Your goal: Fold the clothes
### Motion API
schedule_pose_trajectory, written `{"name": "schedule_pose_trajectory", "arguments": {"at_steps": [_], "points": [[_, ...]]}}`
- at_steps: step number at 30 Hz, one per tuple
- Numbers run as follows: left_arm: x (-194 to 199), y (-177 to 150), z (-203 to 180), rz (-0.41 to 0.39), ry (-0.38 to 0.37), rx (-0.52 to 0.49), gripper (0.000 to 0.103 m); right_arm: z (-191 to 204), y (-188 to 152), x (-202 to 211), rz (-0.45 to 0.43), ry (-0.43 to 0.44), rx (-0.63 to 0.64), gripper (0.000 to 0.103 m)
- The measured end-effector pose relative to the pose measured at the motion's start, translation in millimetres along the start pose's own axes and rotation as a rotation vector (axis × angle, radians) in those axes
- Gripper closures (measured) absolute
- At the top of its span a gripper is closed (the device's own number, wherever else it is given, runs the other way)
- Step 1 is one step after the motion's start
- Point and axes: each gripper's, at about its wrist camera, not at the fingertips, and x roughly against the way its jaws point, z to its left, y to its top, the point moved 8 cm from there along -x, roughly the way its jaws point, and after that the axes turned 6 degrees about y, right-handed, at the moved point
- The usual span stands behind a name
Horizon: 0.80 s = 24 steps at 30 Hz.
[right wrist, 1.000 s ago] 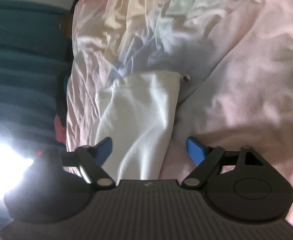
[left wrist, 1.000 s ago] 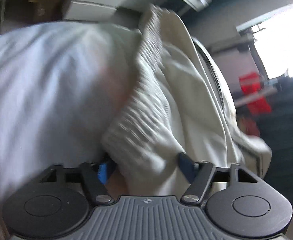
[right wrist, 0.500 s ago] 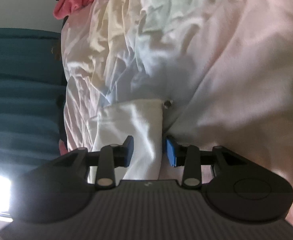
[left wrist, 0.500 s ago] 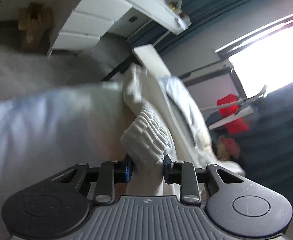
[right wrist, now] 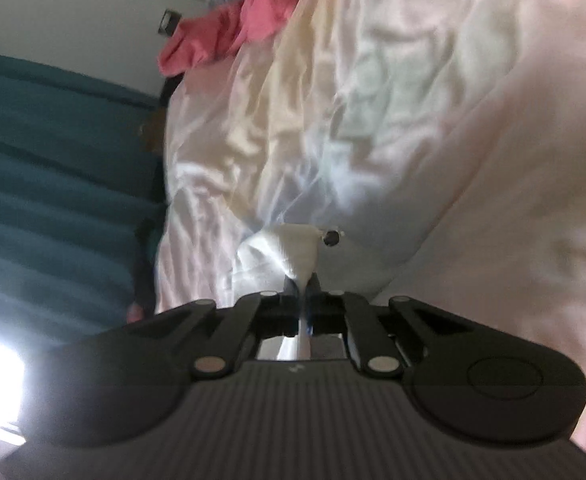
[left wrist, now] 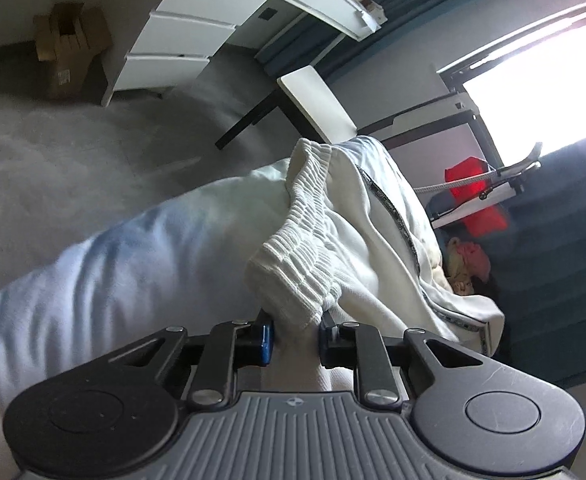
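The left gripper (left wrist: 295,338) clamps the ribbed waistband (left wrist: 299,256) of the white garment (left wrist: 373,240); the right gripper (right wrist: 301,312) pinches another white edge (right wrist: 293,248); the garment drapes over the bed (right wrist: 433,120), bunched, no fold showing; folding remains.

— What's the room like?
— Grey carpet (left wrist: 93,136), white drawers (left wrist: 181,40), a cardboard box (left wrist: 69,48) beside them.
— And the light?
— A bright window (left wrist: 541,84), teal curtains (right wrist: 53,184).

Both grippers are built in black, with ribbed grey bodies and round side discs. Blue pads (left wrist: 267,340) are fitted on the left gripper (left wrist: 295,338); silver pivot screws are seen on the right gripper (right wrist: 301,312).
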Motion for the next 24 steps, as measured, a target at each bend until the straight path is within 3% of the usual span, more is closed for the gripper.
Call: {"name": "schedule_pose_trajectory", "arguments": {"at_steps": [3,6,9,11,13,15,17,19,24], "points": [[-12,-7,7,-0.038,0.071,-0.106,0.081,-31,0,-5,0.024,-0.162,-0.050,0.096],[-20,-15,7,-0.078,0.117,-0.207,0.078,-43,-2,-15,0.069,-0.207,-0.059,0.094],[-22,-21,5,-0.090,0.150,-0.274,0.065,-25,-3,-10,0.076,-0.238,0.077,0.092],[-18,-24,0,-0.102,0.191,-0.344,0.053,-14,0,-2,0.065,-0.204,0.111,0.090],[-6,-26,-7,-0.144,0.216,-0.413,0.043,2,2,6,0.038,-0.189,0.185,0.074],[5,-30,-17,-0.186,0.222,-0.472,0.032,28,4,19,-0.039,-0.179,0.312,0.036],[15,-39,-32,-0.227,0.204,-0.518,0.027,59,2,34,-0.135,-0.138,0.458,0.019],[24,-47,-47,-0.269,0.185,-0.564,0.026,88,-12,46,-0.175,-0.065,0.578,0.018],[45,-73,-91,-0.362,0.129,-0.679,0.024,143,-82,63,-0.080,0.183,0.798,0.019]]}}
